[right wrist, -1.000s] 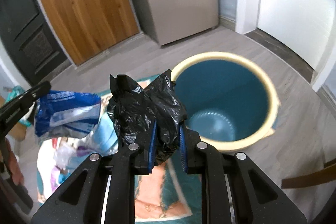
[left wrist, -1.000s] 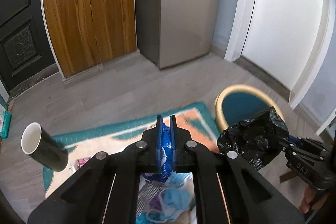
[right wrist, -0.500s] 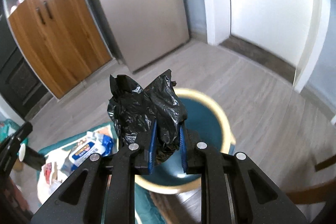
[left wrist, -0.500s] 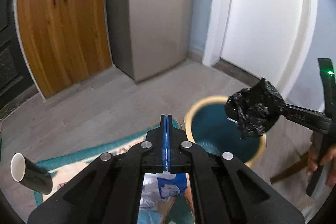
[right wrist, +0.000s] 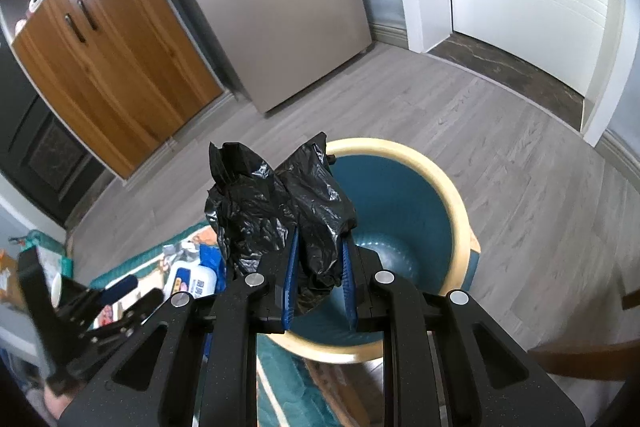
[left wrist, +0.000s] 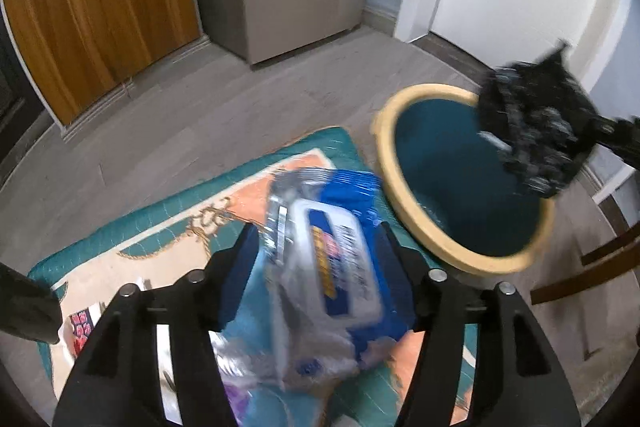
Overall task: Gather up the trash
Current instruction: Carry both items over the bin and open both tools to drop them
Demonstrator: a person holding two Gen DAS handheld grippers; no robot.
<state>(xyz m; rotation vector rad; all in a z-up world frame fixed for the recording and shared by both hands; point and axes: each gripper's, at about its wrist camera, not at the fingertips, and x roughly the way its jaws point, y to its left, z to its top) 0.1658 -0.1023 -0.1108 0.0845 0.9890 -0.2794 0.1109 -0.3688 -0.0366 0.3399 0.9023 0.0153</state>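
Gripping: the right gripper clenched a crumpled black plastic bag, its blue pads pressed into the bag's lower folds.
Bag position: the black plastic bag hung over the near rim of the bin, a teal tub with a cream edge, standing on the grey floor beside the rug.
Bin contents: its teal bottom looked bare.
Left tool: the left gripper was opening, its jaws wide apart, with a blue and white packet between them; the pads did not appear to press on it.
Packet position: the packet lay on the rug among other wrappers, just beside the bin, not in it.
Risk, bag: it sat above the rim, not the middle, so letting go there could leave it caught on the edge or fallen onto the rug.
Risk, packet: crinkly and loose, it could slide from a shallow pinch.
Risk, crowding: both tools were near the bin, so they could bump.
Blur: the left view was smeared, so fine contact was uncertain.
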